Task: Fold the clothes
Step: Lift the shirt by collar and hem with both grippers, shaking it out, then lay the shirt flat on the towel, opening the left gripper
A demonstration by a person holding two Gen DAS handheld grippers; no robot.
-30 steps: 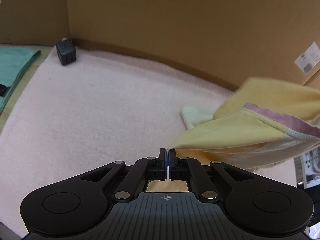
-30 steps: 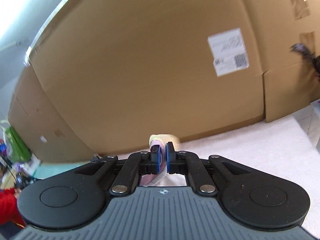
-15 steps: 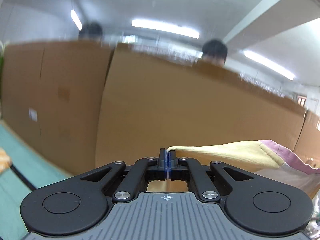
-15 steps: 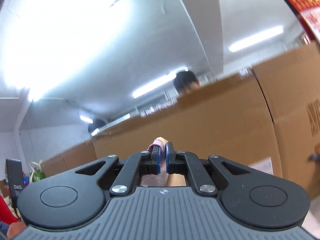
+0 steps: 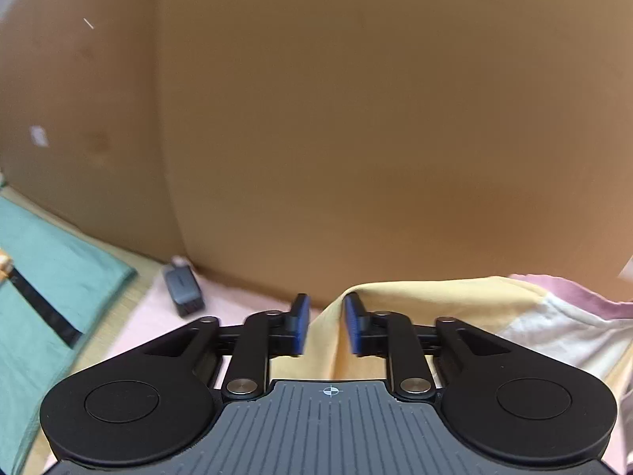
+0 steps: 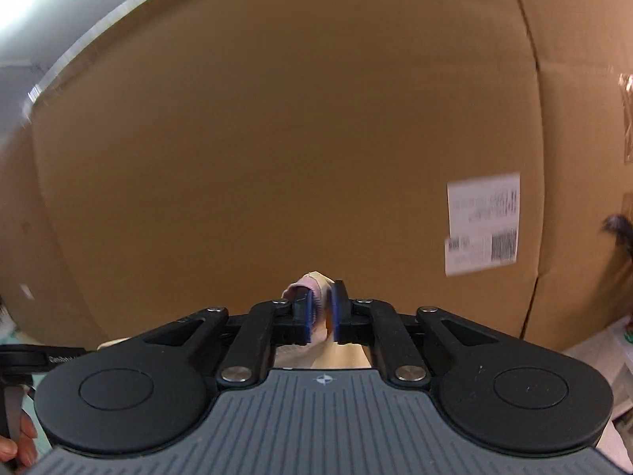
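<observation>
A yellow garment (image 5: 455,304) with pink trim and a cream panel hangs to the right in the left wrist view. One fold of it runs up through my left gripper (image 5: 326,326). Those jaws are opening and stand well apart, and the fold lies loose in the gap against the right pad (image 5: 352,326). In the right wrist view a bunched pink and cream edge of the garment (image 6: 312,287) sticks up between the fingers of my right gripper (image 6: 321,314). Its jaws are opening too, a narrow gap wide, with the cloth still between them.
A tall cardboard wall (image 5: 356,118) fills both views close ahead, with a white label (image 6: 482,221) on it. Below lie a pale pink blanket (image 5: 237,304), a small black box (image 5: 184,291) and a teal cloth (image 5: 59,261) at the left. A hand (image 6: 16,443) shows at the lower left.
Both cameras have tipped down from the ceiling lights to the cardboard wall. Both pairs of jaws, earlier pinched shut on the garment, have parted, the left much wider than the right.
</observation>
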